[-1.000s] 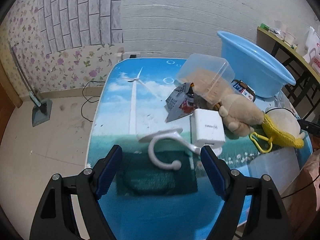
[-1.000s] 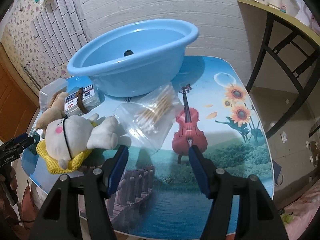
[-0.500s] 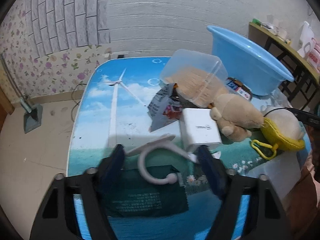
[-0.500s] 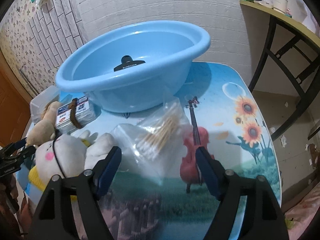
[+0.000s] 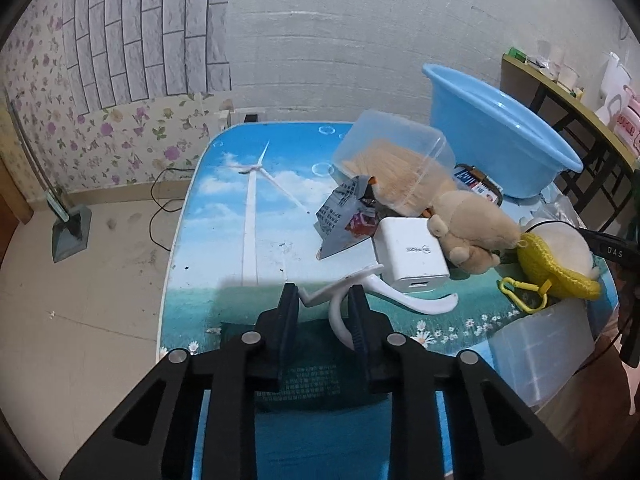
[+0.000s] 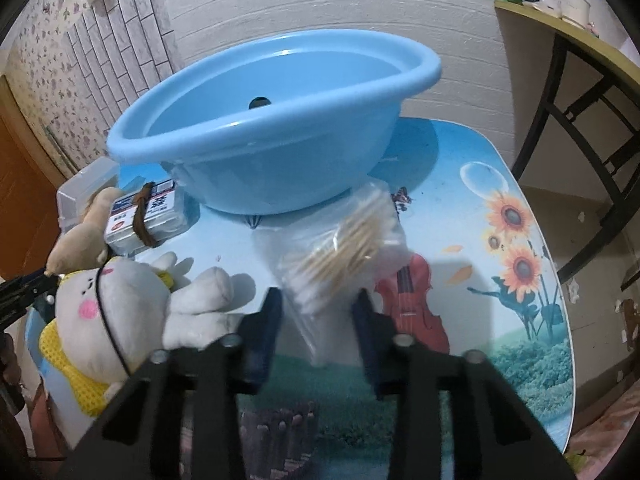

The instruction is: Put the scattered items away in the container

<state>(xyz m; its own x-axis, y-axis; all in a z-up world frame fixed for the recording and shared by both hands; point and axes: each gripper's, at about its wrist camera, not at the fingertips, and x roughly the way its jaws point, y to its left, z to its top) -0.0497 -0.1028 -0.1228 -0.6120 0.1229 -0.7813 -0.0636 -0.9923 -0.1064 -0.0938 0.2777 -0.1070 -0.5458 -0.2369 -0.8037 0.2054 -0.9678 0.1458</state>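
presently the left gripper (image 5: 323, 298) is pinching the white hook (image 5: 360, 292) near the tabletop's (image 5: 224, 216) front edge, presumably for the blue basin (image 5: 500, 148). the right gripper (image 6: 318, 316) is narrowing around the bag of cotton swabs (image 6: 340, 256), contact unclear.

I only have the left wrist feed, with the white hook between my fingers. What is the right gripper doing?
Observer: The right gripper has a finger on either side of a clear bag of cotton swabs, just in front of the blue basin. I cannot tell whether the bag is pinched.
Operator: Is anything in the basin?
Observer: One small dark object shows just above the near rim. It is too hidden to identify.
Operator: What lies beside that bag?
Observer: A white plush toy lies on the bag's left, with one paw close to the gripper's left finger.
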